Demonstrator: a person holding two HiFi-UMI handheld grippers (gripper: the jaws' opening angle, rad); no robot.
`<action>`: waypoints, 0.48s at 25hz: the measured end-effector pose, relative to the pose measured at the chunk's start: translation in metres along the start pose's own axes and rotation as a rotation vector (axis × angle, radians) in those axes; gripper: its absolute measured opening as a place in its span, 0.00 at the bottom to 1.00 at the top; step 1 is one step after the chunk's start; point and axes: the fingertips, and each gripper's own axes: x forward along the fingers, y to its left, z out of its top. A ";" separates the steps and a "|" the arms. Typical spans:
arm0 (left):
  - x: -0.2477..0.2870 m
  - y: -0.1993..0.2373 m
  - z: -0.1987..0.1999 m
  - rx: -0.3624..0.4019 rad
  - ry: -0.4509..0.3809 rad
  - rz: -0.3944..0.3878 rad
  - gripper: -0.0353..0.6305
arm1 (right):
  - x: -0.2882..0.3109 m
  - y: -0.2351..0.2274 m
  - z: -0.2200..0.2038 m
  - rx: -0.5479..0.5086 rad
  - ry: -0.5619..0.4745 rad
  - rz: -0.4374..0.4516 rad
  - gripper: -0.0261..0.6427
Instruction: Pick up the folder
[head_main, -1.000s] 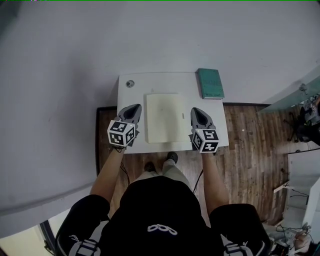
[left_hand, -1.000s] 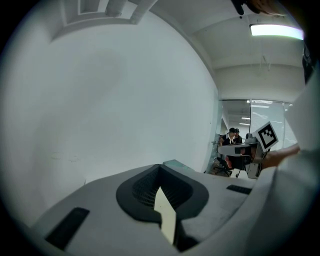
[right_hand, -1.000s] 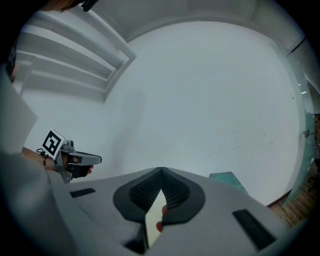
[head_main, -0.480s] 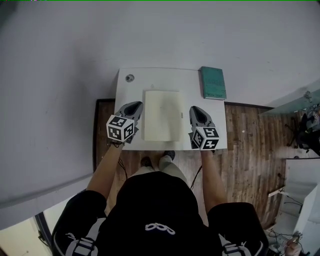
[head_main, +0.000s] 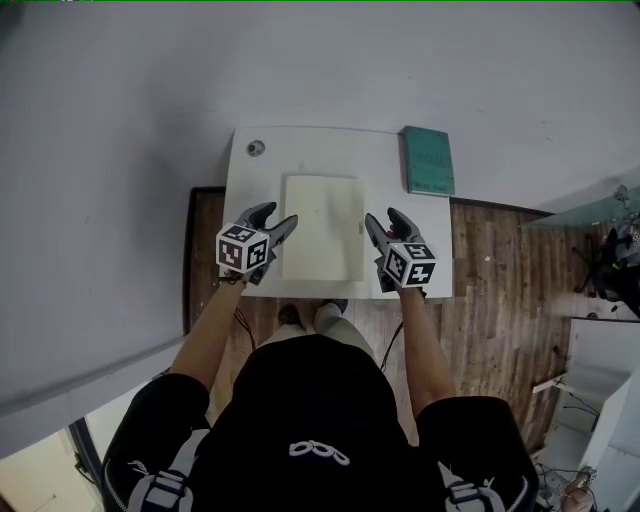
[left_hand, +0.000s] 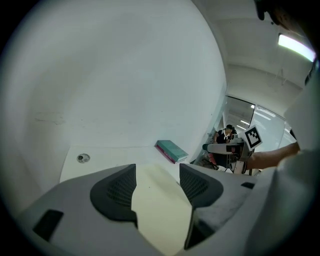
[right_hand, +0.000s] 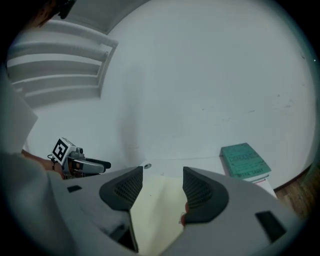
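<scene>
I have both arms stretched forward side by side, the left forearm (head_main: 208, 330) and right forearm (head_main: 420, 335) bare. My left gripper (head_main: 277, 215) is on the left and my right gripper (head_main: 381, 215) on the right, well apart. Each tips gently downward, its tips pointing away from me and angled slightly inward. Each marker cube (head_main: 243, 250) rides at the near end. The jaws on both are opening, standing wide, and the dark pads (left_hand: 117, 192) grip nothing.
</scene>
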 end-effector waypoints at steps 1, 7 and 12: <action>0.004 0.002 -0.006 -0.008 0.014 -0.003 0.43 | 0.004 -0.004 -0.005 0.022 0.013 0.006 0.42; 0.029 0.020 -0.040 -0.113 0.079 -0.008 0.46 | 0.030 -0.026 -0.038 0.088 0.107 0.024 0.44; 0.048 0.039 -0.073 -0.179 0.136 0.022 0.47 | 0.051 -0.036 -0.073 0.114 0.212 0.040 0.45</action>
